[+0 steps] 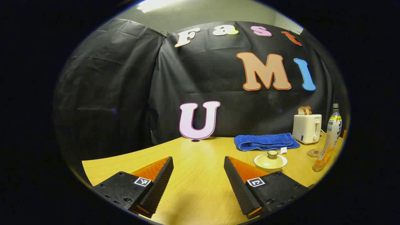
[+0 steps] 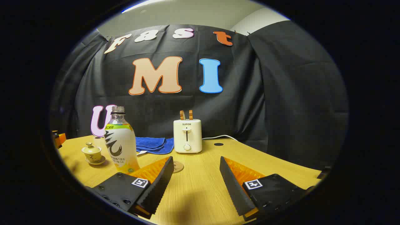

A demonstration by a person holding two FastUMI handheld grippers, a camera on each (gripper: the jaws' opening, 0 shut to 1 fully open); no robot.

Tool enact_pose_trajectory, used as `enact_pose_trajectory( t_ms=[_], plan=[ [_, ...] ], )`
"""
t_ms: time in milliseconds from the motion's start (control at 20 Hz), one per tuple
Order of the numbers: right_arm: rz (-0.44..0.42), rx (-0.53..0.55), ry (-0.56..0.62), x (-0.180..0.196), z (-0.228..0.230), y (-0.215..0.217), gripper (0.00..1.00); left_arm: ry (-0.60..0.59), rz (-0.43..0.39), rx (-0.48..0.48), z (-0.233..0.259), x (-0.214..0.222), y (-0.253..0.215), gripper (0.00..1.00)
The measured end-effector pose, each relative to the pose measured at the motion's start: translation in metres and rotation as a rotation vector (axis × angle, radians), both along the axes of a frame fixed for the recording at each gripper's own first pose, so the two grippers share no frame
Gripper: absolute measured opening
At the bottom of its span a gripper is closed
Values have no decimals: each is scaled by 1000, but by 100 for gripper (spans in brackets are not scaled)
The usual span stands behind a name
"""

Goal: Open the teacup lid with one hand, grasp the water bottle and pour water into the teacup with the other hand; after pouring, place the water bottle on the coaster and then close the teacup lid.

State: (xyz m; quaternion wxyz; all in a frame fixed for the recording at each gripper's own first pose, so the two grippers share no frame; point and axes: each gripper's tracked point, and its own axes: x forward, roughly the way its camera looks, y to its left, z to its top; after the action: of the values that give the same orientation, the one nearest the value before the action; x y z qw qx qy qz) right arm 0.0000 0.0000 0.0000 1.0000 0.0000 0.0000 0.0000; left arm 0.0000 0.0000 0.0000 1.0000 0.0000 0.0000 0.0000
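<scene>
Both tongs released, nothing held: swing your left gripper (image 1: 198, 181) to 1 o'clock, pinch the teacup lid (image 1: 270, 159) knob squarely, w/ right gripper (image 2: 196, 181) approaching water bottle (image 2: 121, 140) at 10 o'clock.

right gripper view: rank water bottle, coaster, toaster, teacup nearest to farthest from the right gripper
1. Water bottle: just left of the right gripper.
2. Coaster: ahead, partly hidden by a finger; nearly as close as the bottle.
3. Toaster: straight ahead, at the back.
4. Teacup: far left.
</scene>
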Motion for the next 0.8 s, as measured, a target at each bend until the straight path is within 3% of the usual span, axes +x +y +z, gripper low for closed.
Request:
enact_pose_trajectory(
  t_ms=[250,350,450,550,600,650,800],
  plan=[
    [0,0,0,0,0,0,88,-1,-4,0,0,0,-1,95],
    [1,0,0,0,0,-1,100,4,-3,-4,-1,-1,-2,95],
    [1,0,0,0,0,-1,88,2,-3,-4,-1,-1,-2,95],
    [2,0,0,1,0,-1,88,2,-3,-4,-1,-1,-2,95],
    [2,0,0,0,0,-1,100,-2,-3,-1,0,0,-2,95],
    [1,0,0,0,0,-2,88,-3,-3,0,0,-1,-2,95],
    [2,0,0,0,0,-1,88,-2,-4,0,0,0,-2,95]
  ],
)
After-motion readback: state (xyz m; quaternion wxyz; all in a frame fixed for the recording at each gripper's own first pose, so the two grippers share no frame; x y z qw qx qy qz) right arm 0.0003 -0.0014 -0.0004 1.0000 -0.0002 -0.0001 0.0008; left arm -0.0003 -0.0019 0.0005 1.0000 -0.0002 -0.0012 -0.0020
